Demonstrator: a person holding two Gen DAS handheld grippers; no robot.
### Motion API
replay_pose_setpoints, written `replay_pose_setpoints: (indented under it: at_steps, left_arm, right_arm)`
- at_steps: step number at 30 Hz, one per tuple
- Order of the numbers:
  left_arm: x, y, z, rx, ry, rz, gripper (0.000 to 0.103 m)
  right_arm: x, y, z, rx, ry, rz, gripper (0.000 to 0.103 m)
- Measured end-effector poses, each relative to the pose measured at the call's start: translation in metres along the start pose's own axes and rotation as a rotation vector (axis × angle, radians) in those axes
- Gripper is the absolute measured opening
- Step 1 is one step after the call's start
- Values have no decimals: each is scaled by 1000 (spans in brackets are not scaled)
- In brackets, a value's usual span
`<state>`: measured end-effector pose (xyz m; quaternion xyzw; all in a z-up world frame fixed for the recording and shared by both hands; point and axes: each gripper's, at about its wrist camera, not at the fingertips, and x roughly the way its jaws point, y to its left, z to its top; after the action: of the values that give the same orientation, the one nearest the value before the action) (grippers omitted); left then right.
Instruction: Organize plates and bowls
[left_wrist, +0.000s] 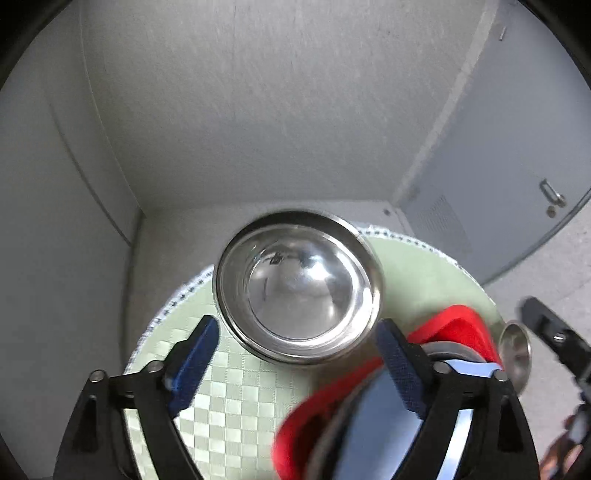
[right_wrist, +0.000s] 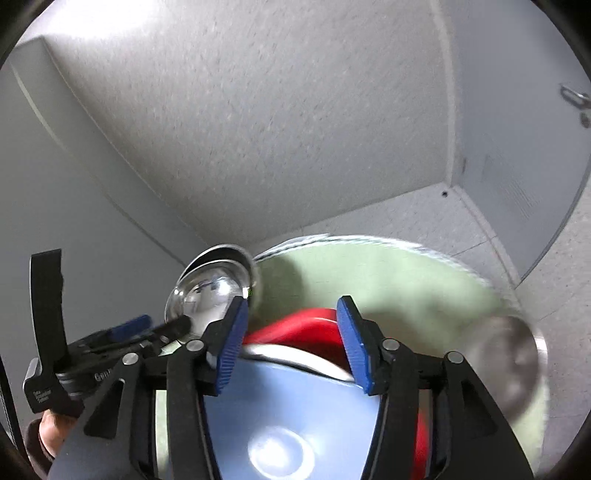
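Steel bowl (left_wrist: 297, 286), shiny and round, sits upright on a pale green checkered round placemat (left_wrist: 236, 406), toward the mat's far edge near the grey wall corner. Left gripper (left_wrist: 295, 363) hangs just short of that bowl, its blue-padded fingers (left_wrist: 195, 360) spread wide and released, one either side of the bowl's near rim, gripping nothing. Beside the bowl on the mat lies a stack: a red plastic plate (left_wrist: 458, 325) at the bottom, a steel-rimmed dish on it, and a light blue plate (right_wrist: 295, 413) on top. Right gripper (right_wrist: 291, 343) is over that stack, fingers (right_wrist: 232, 347) apart and released; whether they touch the blue plate I cannot tell. A second, smaller steel bowl (right_wrist: 509, 362) sits blurred at the mat's edge, well apart from the first bowl, on the other side of the stack. Mat lies on a white speckled desk (right_wrist: 417, 214). Grey cabinet door (left_wrist: 517, 147) with a metal latch stands behind the mat.
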<state>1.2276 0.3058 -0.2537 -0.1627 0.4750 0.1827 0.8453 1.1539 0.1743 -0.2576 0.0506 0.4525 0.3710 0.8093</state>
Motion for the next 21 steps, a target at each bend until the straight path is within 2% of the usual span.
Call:
replay_pose_setpoints:
  at_steps: [1,4,5,7,9,14,18,20,21]
  left_arm:
    - [-5,-8,-5,7,-4,11,95]
    - [-20,-35,-18,2,-21,42,93]
    - [-27,-46,-22,13,-31,20,93]
    - [-45,-93,-31,114,-74,-27,94]
    - [-49,-138,-39,212,-66,-85,98]
    - [-13,-219,-54,402,43,-93,96]
    - [29,-254,-54,463,120,-37,89]
    - [47,-265,-52,470,155,-6,82]
    - [51,-274,-51,486,139,12,83]
  right_arm:
    - [-12,-10,-2,6,-15,-2,58]
    - [-46,-48,-10,31,-54,-40,60]
    - [-57,-63,-12,44,-68,-63,61]
    - [-71,-92,-19,78,-74,-110,62]
    - [-76,-125,-29,138,-62,-146,62]
    - [-59,-176,-50,243,-2,-138,63]
    - [-37,-193,-66,295,44,-104,63]
    - [-30,-201,-73,319,67,-74,63]
    - [-27,-207,-76,329,77,-59,63]
